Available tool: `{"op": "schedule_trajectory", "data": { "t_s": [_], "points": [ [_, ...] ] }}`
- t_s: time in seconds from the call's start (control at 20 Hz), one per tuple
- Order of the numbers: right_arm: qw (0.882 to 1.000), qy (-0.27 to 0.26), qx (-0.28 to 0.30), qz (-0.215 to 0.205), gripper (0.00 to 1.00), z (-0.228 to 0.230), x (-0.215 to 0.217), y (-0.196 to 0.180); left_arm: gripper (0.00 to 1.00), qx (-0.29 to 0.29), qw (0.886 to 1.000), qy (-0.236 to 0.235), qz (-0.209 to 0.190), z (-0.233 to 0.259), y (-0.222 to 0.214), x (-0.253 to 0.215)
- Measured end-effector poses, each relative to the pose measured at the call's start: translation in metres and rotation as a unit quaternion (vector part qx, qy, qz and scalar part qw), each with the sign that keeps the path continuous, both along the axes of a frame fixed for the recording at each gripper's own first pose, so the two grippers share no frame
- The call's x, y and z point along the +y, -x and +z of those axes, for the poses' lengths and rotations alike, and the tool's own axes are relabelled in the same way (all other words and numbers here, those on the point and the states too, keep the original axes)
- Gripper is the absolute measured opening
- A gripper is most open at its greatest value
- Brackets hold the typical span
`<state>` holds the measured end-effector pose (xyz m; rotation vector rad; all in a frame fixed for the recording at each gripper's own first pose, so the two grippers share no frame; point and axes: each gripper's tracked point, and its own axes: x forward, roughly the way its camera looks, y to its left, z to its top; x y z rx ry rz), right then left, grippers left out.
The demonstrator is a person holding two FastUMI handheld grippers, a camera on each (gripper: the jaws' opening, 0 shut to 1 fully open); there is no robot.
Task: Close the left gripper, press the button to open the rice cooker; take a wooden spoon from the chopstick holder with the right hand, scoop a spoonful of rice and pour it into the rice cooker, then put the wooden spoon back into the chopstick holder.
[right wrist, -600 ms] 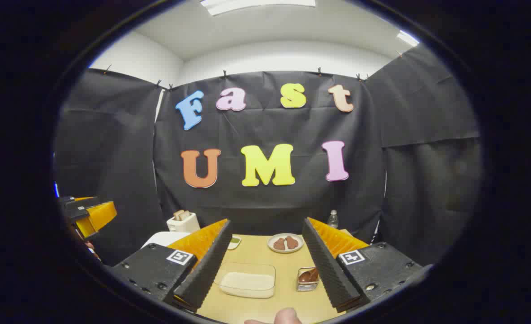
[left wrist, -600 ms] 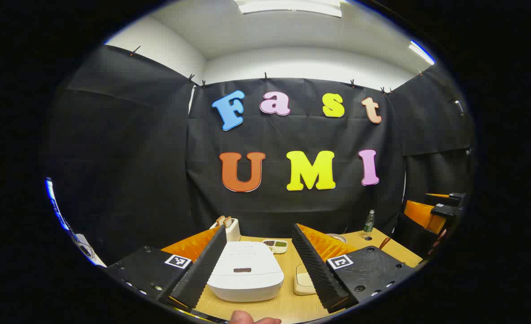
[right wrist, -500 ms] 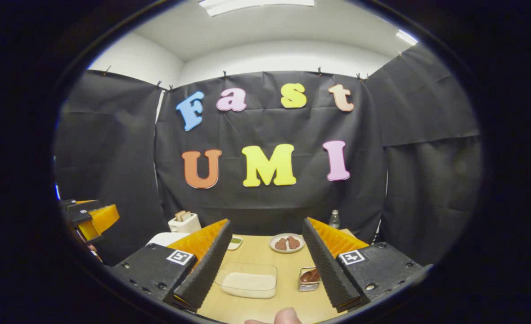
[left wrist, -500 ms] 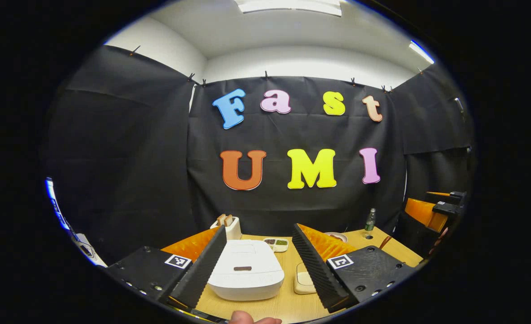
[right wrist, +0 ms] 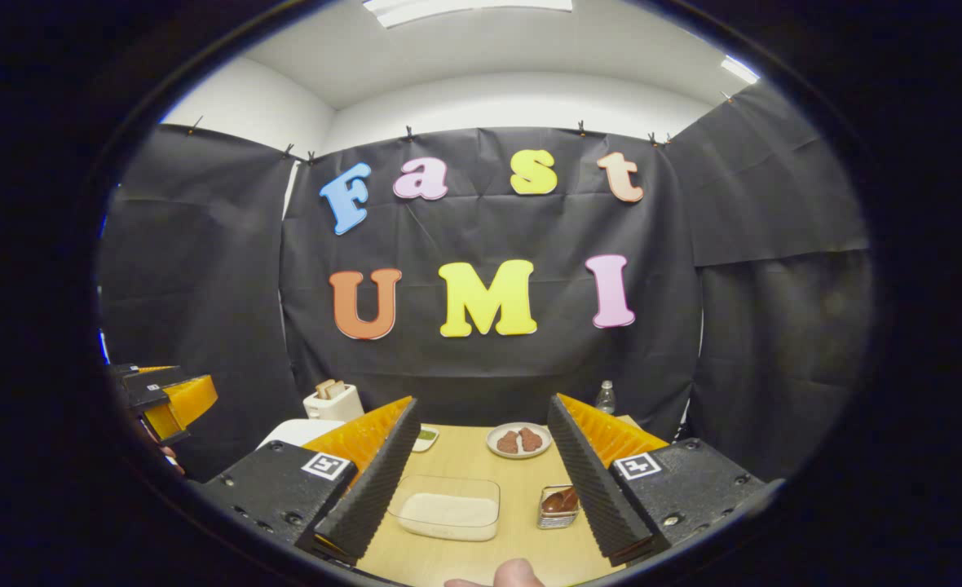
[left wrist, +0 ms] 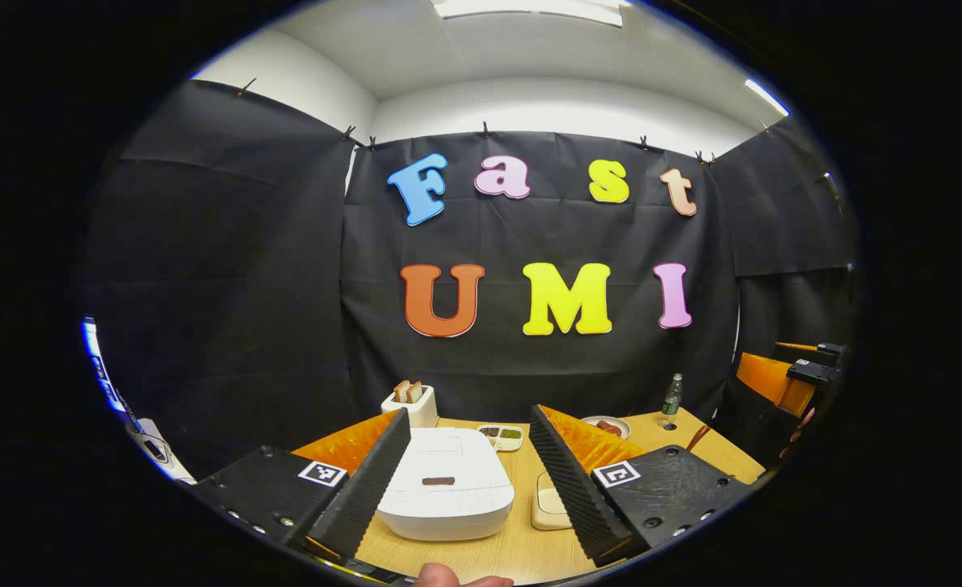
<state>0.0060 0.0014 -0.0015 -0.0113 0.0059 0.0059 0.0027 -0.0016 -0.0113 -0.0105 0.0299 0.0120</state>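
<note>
White plastic, lid down: the rice cooker [left wrist: 446, 494] is sitting near the table's [left wrist: 522, 554] front edge, framed between my left gripper [left wrist: 469, 477] fingers, which I am holding spread, so I must press them together before prodding its button. I am keeping the right gripper [right wrist: 481, 481] spread too, hovering over the rice tray [right wrist: 447, 509] and the chopstick holder [right wrist: 558, 505] beside it, ready for the spoon.

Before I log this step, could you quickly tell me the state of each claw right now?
Left claw: open, holding nothing, with the rice cooker ahead between its fingers.
Right claw: open, holding nothing, above the clear rice container.
</note>
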Motion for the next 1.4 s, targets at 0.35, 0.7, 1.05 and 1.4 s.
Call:
{"op": "schedule_trajectory", "data": {
  "t_s": [0.35,0.7,1.05,1.4],
  "points": [
    [1.0,-0.002,-0.001,-0.006,1.0,0.001,-0.004,-0.004,0.95,0.005,1.0,0.003,0.004,-0.003,-0.003,0.003],
    [1.0,-0.004,-0.003,-0.014,1.0,0.004,-0.014,-0.012,0.95,0.02,1.0,0.004,-0.013,-0.011,-0.013,-0.005],
    [1.0,-0.001,-0.001,-0.028,1.0,0.003,-0.03,-0.024,0.95,0.058,0.998,0.015,-0.013,-0.036,-0.028,0.0],
    [1.0,-0.001,0.001,-0.031,1.0,0.0,-0.043,-0.04,0.62,0.109,0.994,0.014,-0.01,-0.064,-0.045,0.005]
  ]
}}
